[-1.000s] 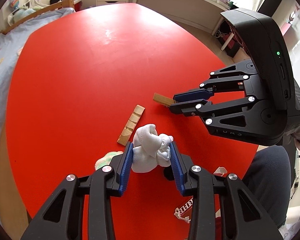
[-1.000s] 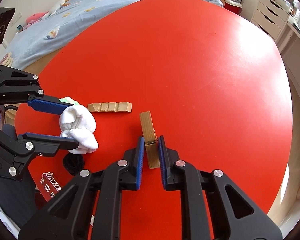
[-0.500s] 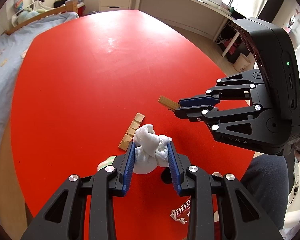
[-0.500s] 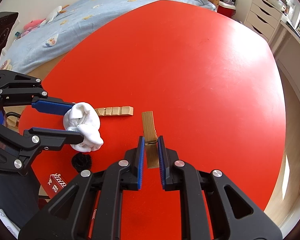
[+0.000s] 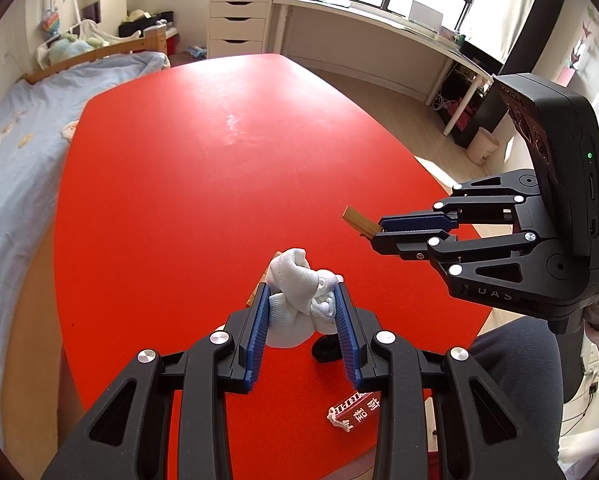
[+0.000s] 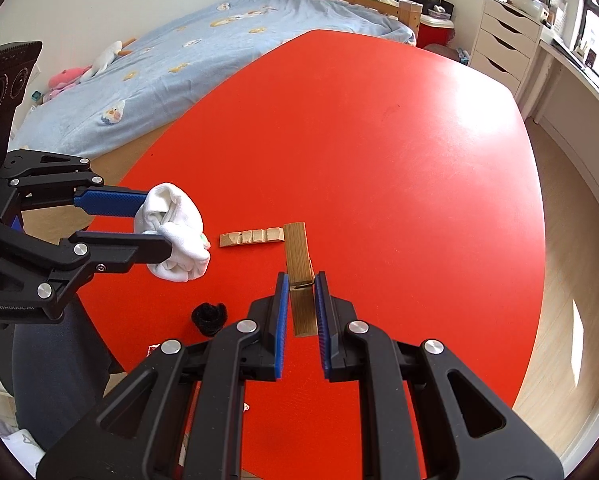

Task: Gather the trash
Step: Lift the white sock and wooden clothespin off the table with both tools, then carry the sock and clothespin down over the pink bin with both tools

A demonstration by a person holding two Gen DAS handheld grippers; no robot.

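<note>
Gripping white sock (image 5: 295, 300), wooden block (image 6: 299, 276).

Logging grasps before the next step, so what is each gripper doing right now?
Left gripper: shut on the crumpled white cloth wad, lifted off the red table.
Right gripper: shut on the flat wooden block.

Far half of red table (image 6: 399, 128) bare, open to pass. Near edge crowded: wood strip (image 6: 251, 237), black lump (image 6: 208, 318), red tag (image 5: 353, 410). Grippers close together, narrow gap between them.
</note>
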